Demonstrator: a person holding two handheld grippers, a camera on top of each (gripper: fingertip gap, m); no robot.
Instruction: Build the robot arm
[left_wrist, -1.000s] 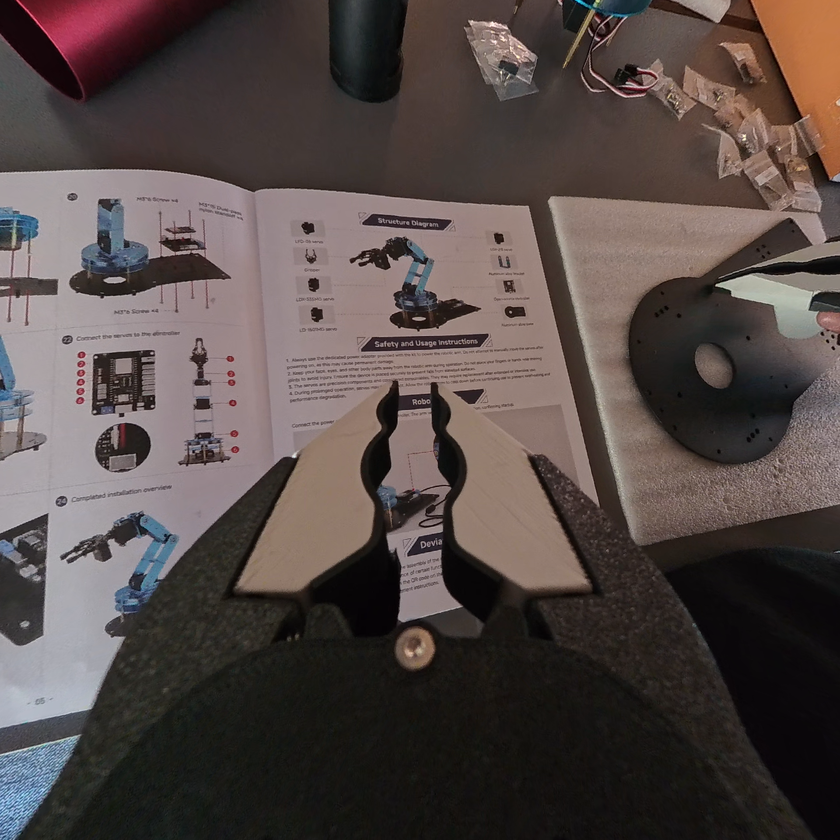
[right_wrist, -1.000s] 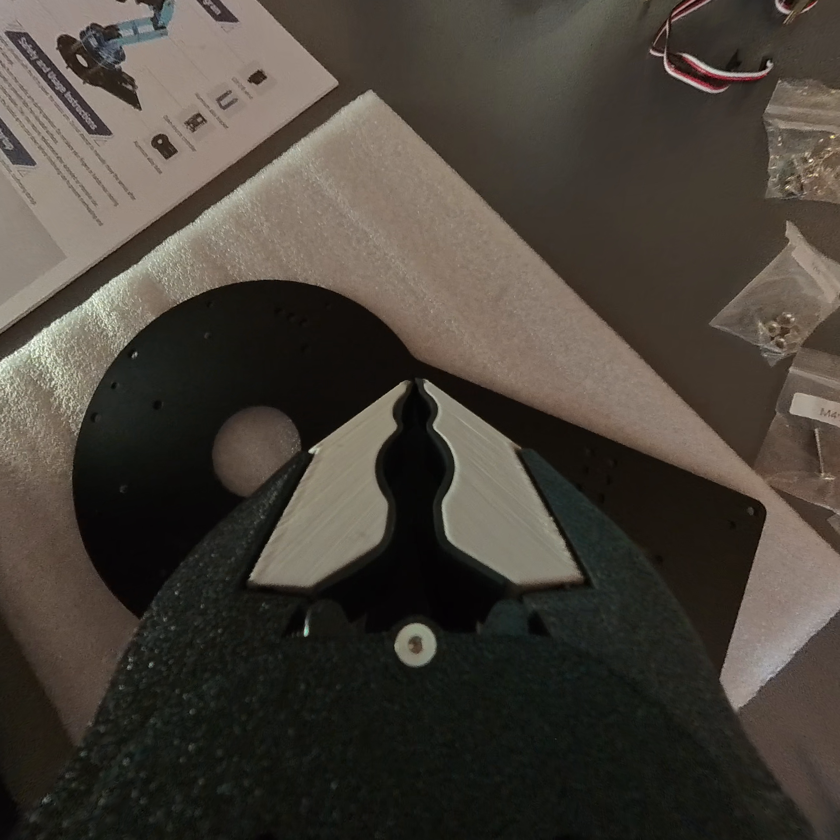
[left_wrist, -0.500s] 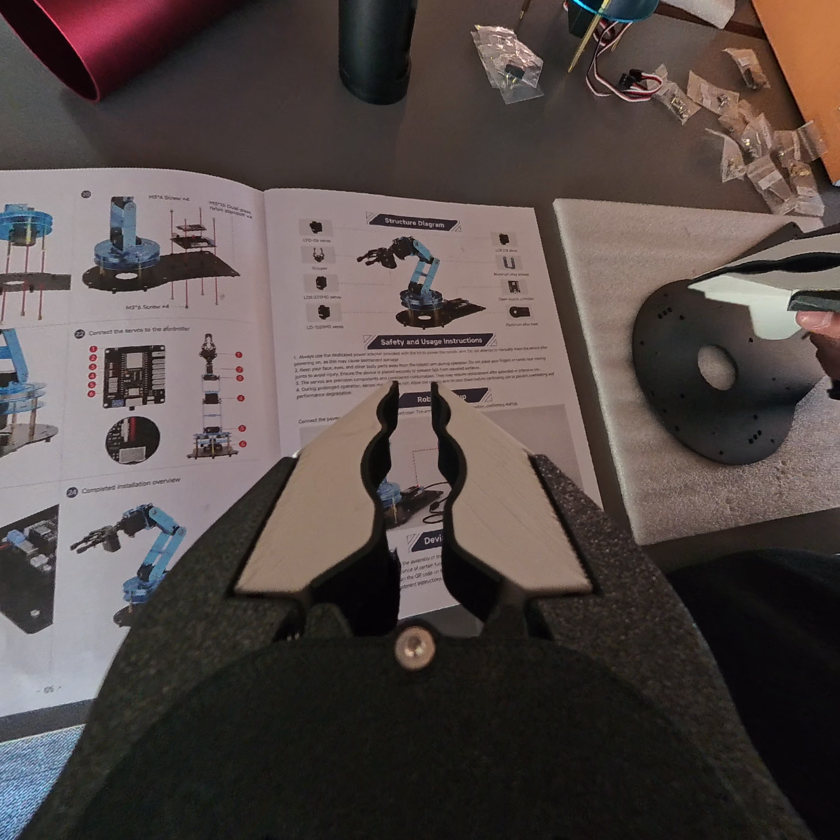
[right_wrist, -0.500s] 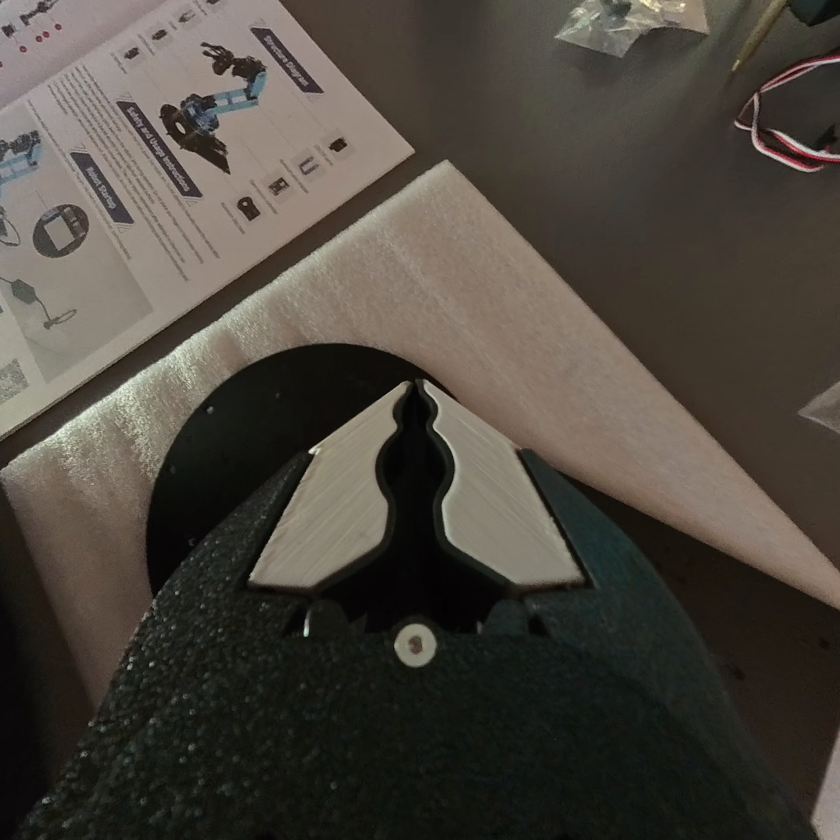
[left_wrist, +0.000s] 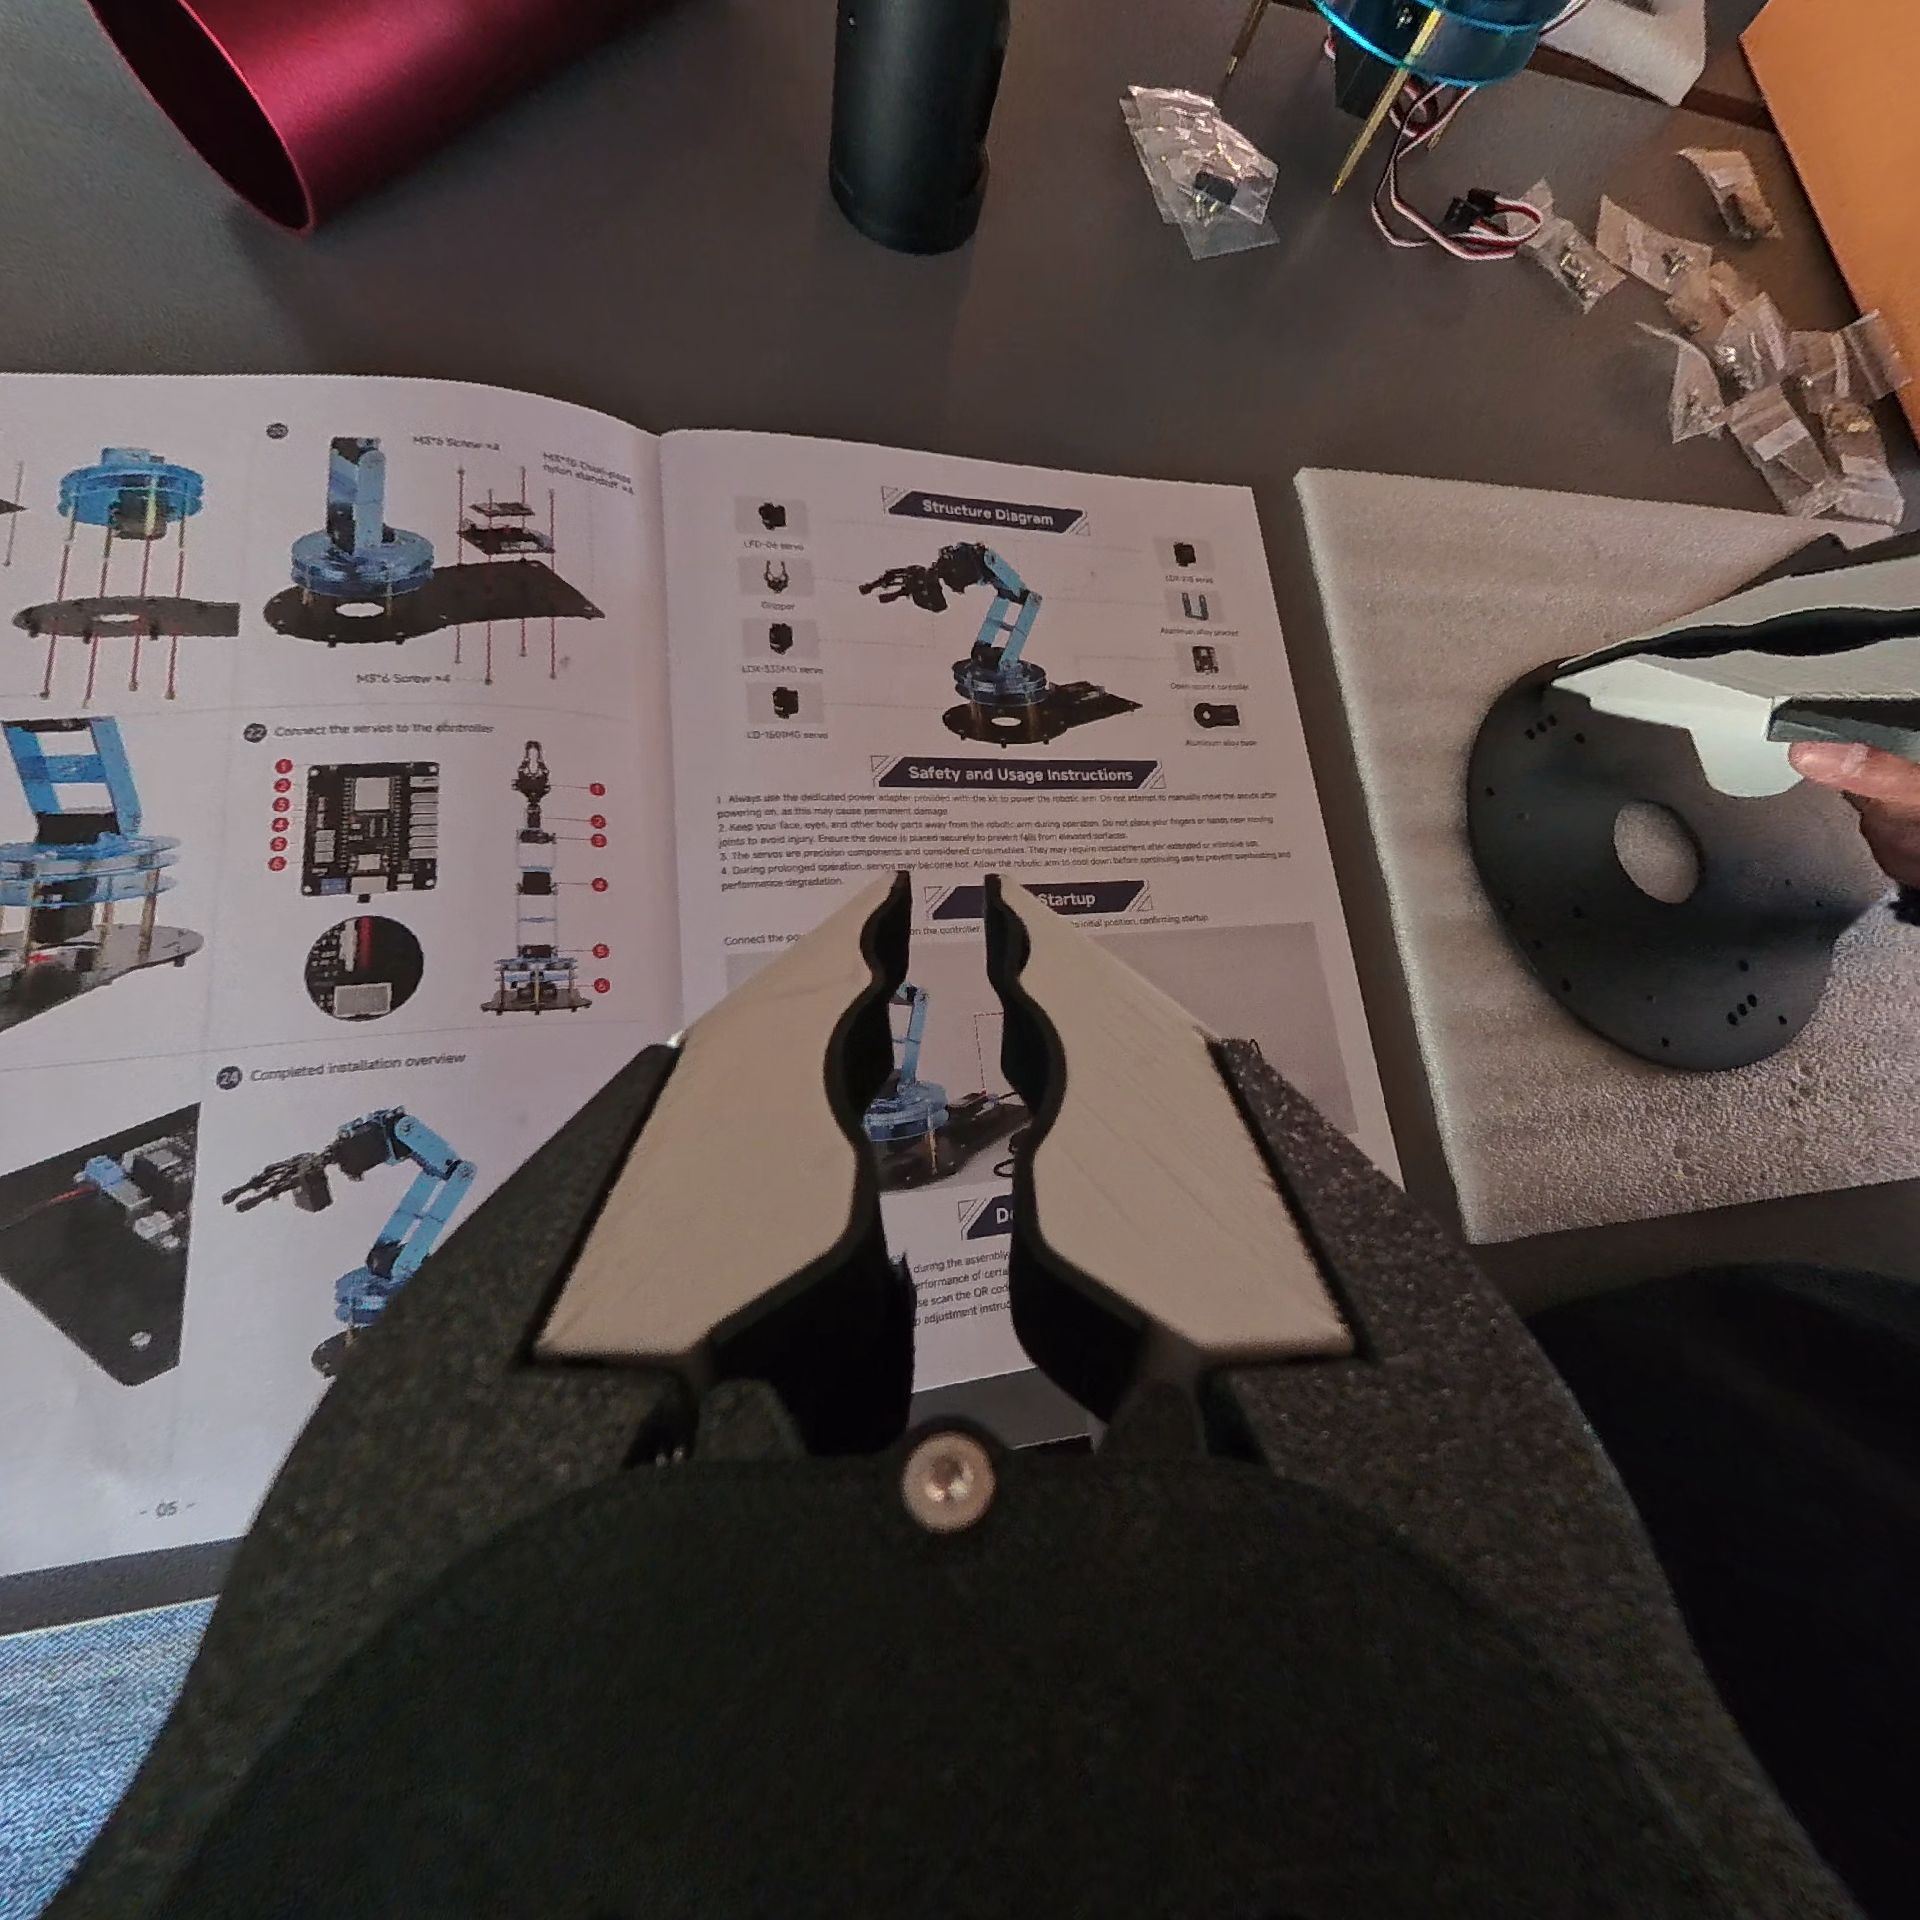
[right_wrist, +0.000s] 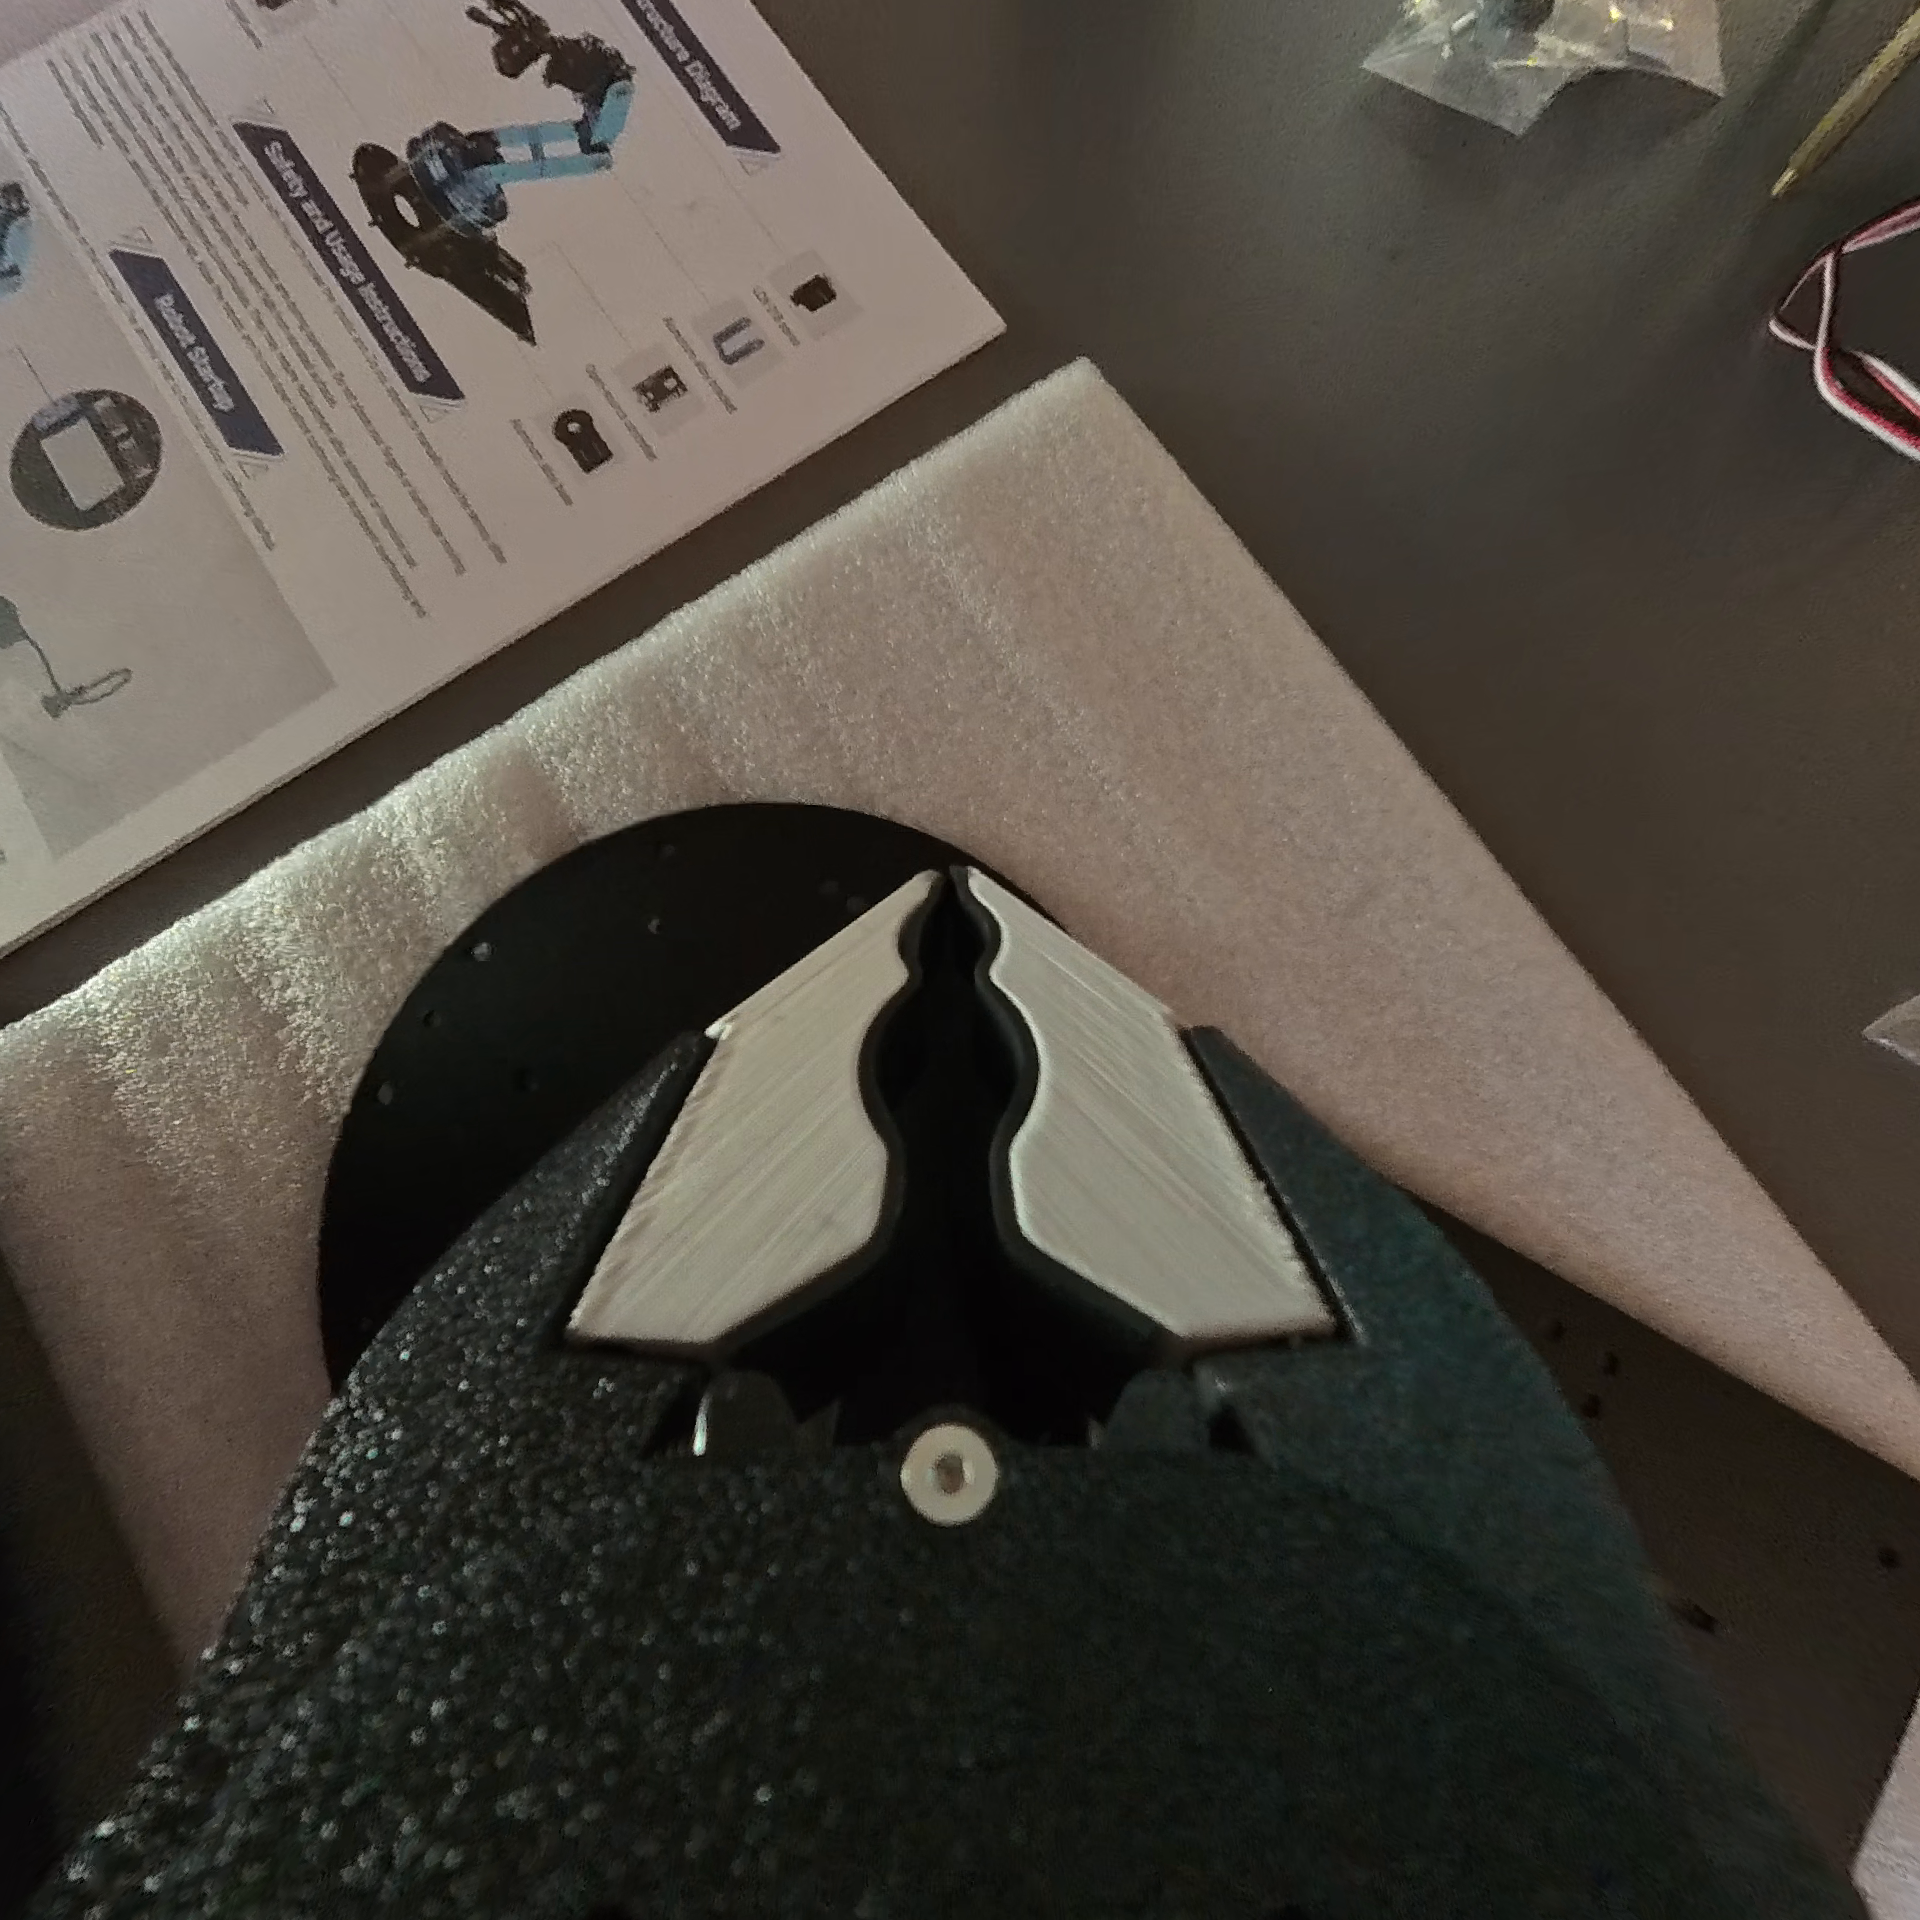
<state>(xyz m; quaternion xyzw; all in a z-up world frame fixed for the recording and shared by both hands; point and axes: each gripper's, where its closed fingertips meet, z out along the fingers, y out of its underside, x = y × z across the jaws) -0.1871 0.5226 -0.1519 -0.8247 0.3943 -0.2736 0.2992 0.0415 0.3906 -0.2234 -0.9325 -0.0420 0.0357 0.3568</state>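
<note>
The left claw, its jaws a little spread and holding nothing, hangs over the open booklet on the grey tabletop, while the right claw, jaws pressed together, is above the black plate lying on the white foam sheet, and small bags lie farther off.

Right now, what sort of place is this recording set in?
Probably a hobby or workshop desk for building a kit: an open illustrated assembly booklet, small clear bags of hardware, and a black drilled metal plate on white foam.
</note>
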